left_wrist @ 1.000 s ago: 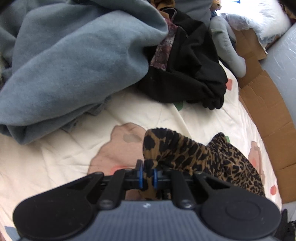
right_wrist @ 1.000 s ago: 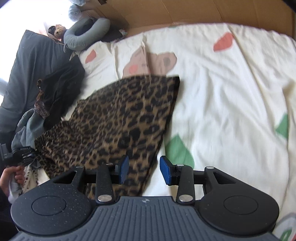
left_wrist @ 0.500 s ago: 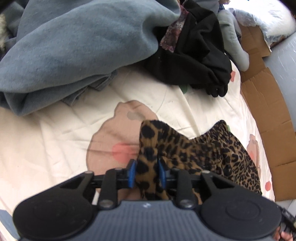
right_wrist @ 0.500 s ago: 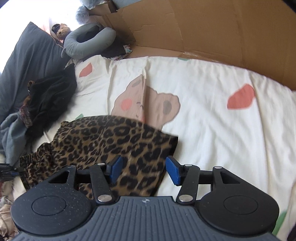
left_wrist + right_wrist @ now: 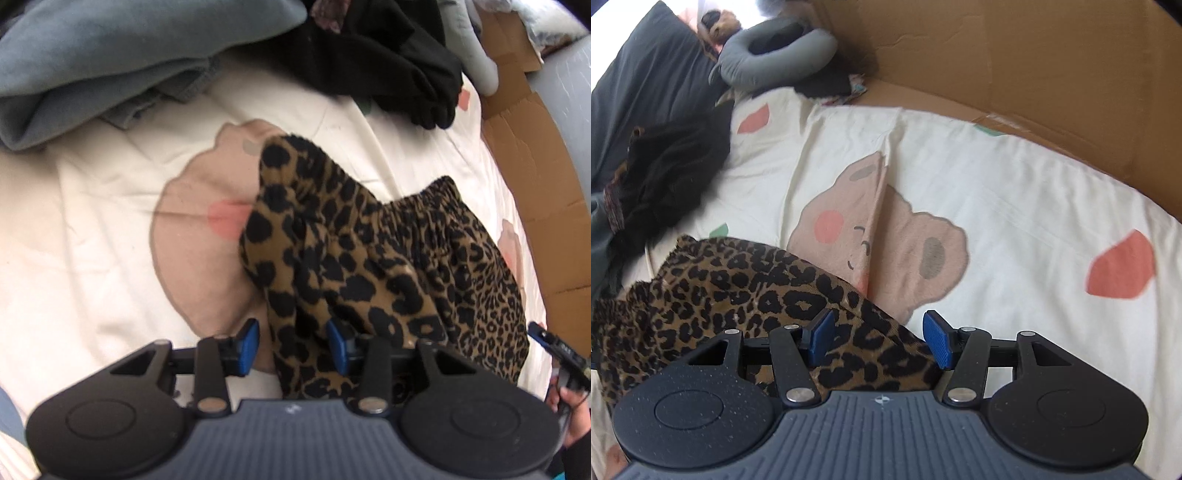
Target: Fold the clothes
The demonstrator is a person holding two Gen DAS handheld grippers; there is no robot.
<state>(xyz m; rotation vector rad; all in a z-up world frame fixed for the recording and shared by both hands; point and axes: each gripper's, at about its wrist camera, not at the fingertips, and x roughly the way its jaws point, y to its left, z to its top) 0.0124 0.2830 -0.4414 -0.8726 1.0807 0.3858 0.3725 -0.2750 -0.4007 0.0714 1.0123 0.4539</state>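
Note:
A leopard-print garment point(image 5: 369, 258) lies bunched on the cream bedsheet point(image 5: 92, 229), its gathered waistband toward the far side. My left gripper point(image 5: 293, 347) points down at the garment's near fold. Its jaws are opening, and the fold stands loosely between the blue pads without being pressed. In the right wrist view the same garment point(image 5: 738, 288) spreads to the left, one corner lying between the pads of my right gripper point(image 5: 879, 338). Those jaws stand wide apart and grip nothing. A hand point(image 5: 569, 402) holding the other tool shows at the left wrist view's right edge.
A grey-blue fleece point(image 5: 110, 48) and a black garment point(image 5: 399, 55) are heaped beyond the leopard piece. Cardboard point(image 5: 1034, 55) walls the bed's far side. A grey neck pillow point(image 5: 775, 51) and a dark pillow point(image 5: 646, 92) lie at the head. The sheet point(image 5: 1015, 203) bears a bear print.
The left jaws went from shut on the leopard fold to apart, and the fold settled onto the sheet. The right gripper slid toward the cardboard side and its jaws widened.

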